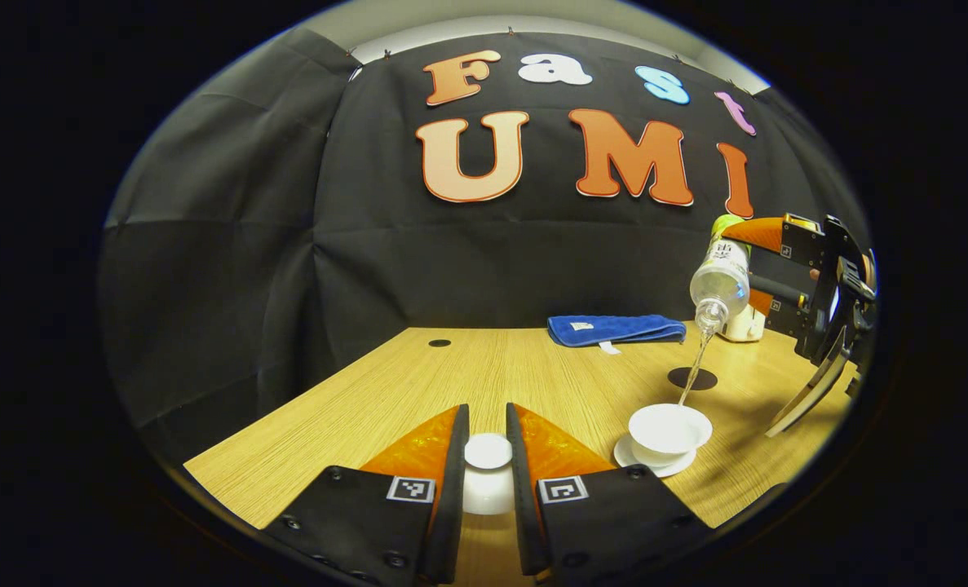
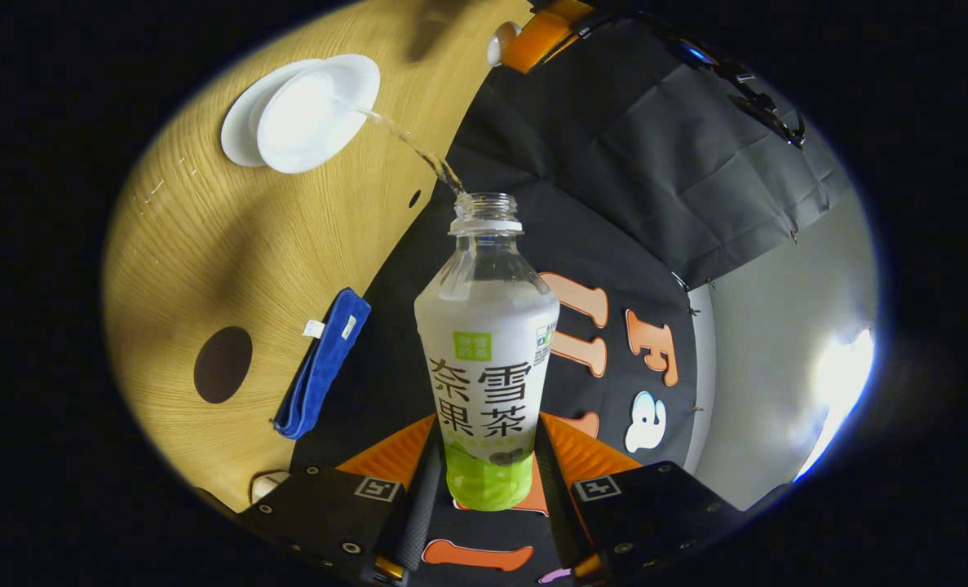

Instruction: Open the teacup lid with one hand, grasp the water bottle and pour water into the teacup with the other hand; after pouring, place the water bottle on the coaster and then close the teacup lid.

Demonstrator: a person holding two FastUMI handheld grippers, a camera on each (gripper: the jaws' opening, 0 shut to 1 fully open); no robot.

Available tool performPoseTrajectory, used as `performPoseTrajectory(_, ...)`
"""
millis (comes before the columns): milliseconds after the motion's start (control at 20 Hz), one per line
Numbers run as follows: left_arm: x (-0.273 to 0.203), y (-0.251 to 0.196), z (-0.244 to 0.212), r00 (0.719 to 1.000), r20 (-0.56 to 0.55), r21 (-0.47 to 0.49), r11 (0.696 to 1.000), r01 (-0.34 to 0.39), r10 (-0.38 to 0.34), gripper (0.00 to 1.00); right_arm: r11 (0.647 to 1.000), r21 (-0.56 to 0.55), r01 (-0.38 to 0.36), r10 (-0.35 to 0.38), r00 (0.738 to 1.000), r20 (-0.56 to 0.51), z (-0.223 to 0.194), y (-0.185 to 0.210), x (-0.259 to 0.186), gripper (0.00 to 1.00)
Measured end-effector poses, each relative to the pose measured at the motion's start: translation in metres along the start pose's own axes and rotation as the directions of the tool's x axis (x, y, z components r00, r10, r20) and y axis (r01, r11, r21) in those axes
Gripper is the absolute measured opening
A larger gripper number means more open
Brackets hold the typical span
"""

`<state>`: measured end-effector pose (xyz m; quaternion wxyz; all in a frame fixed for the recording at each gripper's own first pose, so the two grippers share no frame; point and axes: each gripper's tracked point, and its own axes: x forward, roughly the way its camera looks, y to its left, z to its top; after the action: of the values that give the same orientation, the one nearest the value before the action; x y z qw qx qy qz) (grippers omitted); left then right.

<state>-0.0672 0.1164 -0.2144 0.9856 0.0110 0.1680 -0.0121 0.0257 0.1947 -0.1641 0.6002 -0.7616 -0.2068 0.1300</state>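
In the left gripper view my left gripper (image 1: 488, 456) is shut on the white teacup lid (image 1: 488, 450), held just above the wooden table (image 1: 418, 383). To its right the white teacup (image 1: 669, 428) stands uncovered on its saucer (image 1: 624, 453). My right gripper (image 1: 765, 269) holds the water bottle (image 1: 720, 277) tipped neck-down above the cup, and a thin stream of water falls into it. In the right gripper view my right gripper (image 2: 488, 456) is shut on the bottle (image 2: 486, 342), and water runs from its mouth to the teacup (image 2: 312, 114). The dark round coaster (image 1: 692, 378) (image 2: 223, 364) lies bare behind the cup.
A folded blue cloth (image 1: 616, 329) (image 2: 323, 365) lies at the back of the table by the booth wall. A small white object (image 1: 743, 324) stands at the far right behind the bottle. A dark hole (image 1: 439, 343) marks the tabletop at the back left.
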Motion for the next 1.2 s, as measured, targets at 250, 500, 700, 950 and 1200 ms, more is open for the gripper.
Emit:
performPoseTrajectory(250, -0.001, 0.000, 0.000, 1.000, -0.001, 0.000, 1.000, 0.003, -0.003, 0.32, 0.997, -0.061, 0.039, -0.038, 0.999, 0.015, -0.002, -0.002, 0.004, 0.62)
performPoseTrajectory(500, 0.000, 0.000, -0.002, 1.000, -0.009, -0.001, 1.000, 0.006, -0.006, 0.32, 0.996, -0.086, 0.036, -0.033, 0.999, 0.033, 0.000, 0.004, 0.002, 0.63)
performPoseTrajectory(700, 0.000, -0.001, -0.005, 1.000, -0.012, 0.003, 1.000, 0.010, -0.010, 0.32, 0.991, -0.127, 0.030, -0.019, 0.997, 0.080, 0.024, 0.014, 0.003, 0.62)
performPoseTrajectory(950, -0.004, -0.004, -0.007, 1.000, -0.013, 0.003, 1.000, 0.021, -0.021, 0.30, 0.986, -0.162, 0.045, -0.027, 0.994, 0.110, 0.036, 0.020, 0.003, 0.62)
performPoseTrajectory(1200, -0.003, -0.005, -0.005, 1.000, -0.009, 0.004, 1.000, 0.025, -0.025, 0.29, 0.974, -0.215, 0.073, -0.041, 0.988, 0.149, 0.047, 0.023, 0.001, 0.62)
